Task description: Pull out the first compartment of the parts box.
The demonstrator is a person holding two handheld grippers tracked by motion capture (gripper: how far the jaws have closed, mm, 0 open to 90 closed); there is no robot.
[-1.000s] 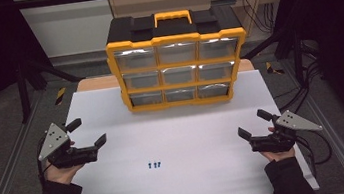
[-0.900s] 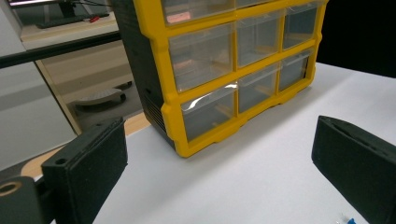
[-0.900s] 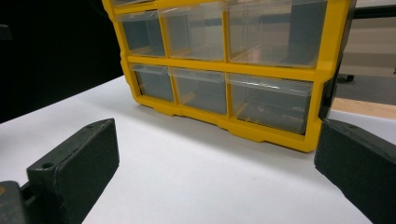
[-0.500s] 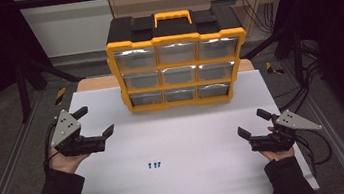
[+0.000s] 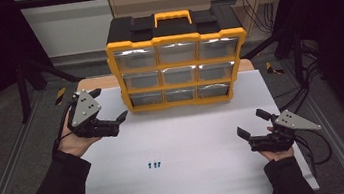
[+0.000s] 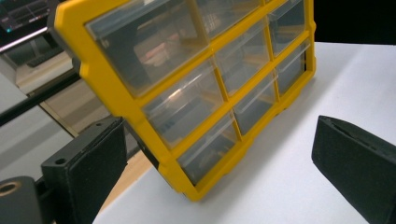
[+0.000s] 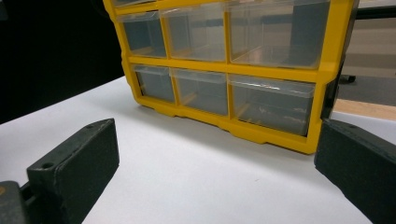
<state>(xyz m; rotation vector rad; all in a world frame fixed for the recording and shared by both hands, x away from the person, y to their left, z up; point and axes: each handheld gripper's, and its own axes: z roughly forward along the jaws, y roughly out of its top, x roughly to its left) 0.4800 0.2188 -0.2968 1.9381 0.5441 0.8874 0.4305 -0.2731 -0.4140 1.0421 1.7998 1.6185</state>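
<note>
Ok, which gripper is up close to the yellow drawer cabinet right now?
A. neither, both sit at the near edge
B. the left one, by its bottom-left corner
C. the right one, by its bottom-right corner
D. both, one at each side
B: the left gripper hovers open beside the drawer cabinet at its bottom-left corner, while the right gripper sits open well back on the white table, nearer the person than the small blue parts.

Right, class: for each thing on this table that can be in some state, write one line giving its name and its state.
Yellow-and-black plastic drawer cabinet: upright, all nine clear drawers shut.
Black carry handle with yellow grip: folded down on top.
Small blue screws: loose on the white table, untouched.
Left tool: open, empty, near the cabinet's lower left corner.
Right tool: open, empty, low over the table.
</note>
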